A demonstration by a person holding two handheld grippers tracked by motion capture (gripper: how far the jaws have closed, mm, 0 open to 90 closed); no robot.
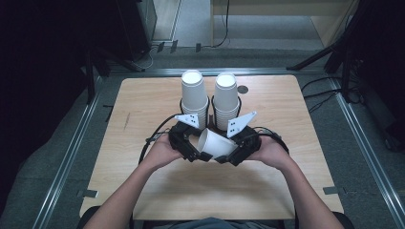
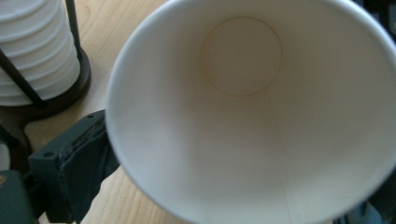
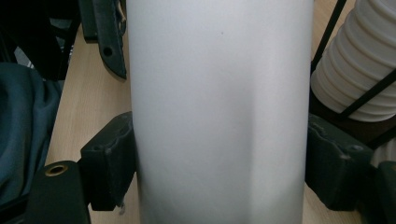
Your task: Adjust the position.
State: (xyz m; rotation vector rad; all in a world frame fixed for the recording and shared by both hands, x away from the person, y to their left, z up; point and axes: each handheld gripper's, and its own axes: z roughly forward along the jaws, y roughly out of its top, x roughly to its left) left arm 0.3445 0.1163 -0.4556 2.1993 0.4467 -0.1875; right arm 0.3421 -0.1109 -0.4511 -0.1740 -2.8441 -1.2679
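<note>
In the high view, a single white paper cup is being held tilted above the light wooden table, between the left gripper and the right gripper, before two inverted white cup stacks.

In the left gripper view, the cup's open mouth is being faced; this gripper's grasp cannot be told.

In the right gripper view, the cup wall is being clamped between both jaws. The cup is judged light and crushable, so gentle pressure near the stiffer rim is being advised.
</note>
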